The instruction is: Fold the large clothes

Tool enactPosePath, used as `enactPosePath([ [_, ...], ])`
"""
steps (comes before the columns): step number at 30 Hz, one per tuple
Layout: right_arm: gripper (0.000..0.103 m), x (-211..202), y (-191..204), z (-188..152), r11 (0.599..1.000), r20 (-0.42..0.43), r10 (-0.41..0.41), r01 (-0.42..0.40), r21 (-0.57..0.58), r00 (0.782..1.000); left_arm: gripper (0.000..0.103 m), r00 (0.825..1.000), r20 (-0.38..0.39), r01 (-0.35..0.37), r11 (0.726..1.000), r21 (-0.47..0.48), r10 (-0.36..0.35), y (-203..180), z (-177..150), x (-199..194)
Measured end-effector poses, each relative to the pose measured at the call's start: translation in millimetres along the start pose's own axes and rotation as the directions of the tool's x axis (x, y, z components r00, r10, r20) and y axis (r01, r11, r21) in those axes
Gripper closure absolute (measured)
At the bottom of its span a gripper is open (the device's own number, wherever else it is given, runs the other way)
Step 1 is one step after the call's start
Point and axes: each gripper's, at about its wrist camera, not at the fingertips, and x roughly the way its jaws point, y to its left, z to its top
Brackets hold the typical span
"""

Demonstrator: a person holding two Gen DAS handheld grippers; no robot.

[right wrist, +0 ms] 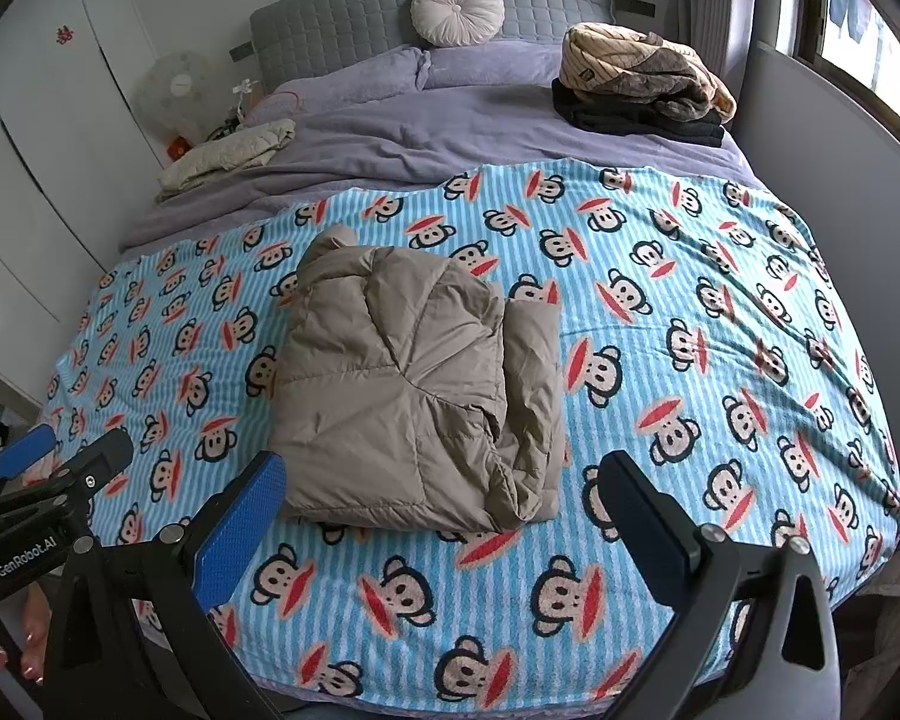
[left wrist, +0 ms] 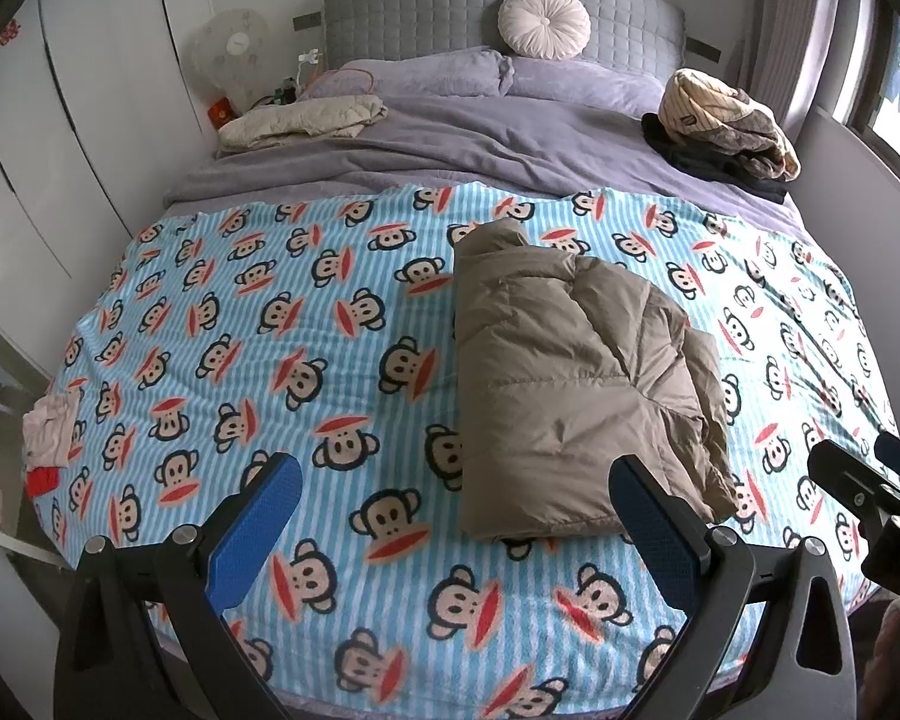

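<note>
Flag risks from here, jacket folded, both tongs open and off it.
1. The tan quilted puffer jacket looks springy; its loose right-hand flap may puff open if lifted from one side.
2. The left tongs and right tongs sit close together; they could collide when reaching in.
3. The blue striped monkey-print blanket could get pinched along with the jacket.

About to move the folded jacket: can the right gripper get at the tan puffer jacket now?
Probably yes: the right gripper is open, facing the tan puffer jacket's near edge, with only bare monkey-print blanket between them.

Tan quilted puffer jacket [left wrist: 576,384], folded into a bulky rectangle, flat on the monkey-print blanket [left wrist: 270,330].
</note>
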Motion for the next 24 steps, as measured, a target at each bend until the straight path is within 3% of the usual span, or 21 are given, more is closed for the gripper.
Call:
enactPosePath([
  [24,0.000,1.7,-0.5,0.7,1.000,-0.002,0.001,-0.001,0.000,1.000,0.000,1.000,-0.004,0.002,1.000,0.005,-0.002,2.7,-0.1,0.8],
])
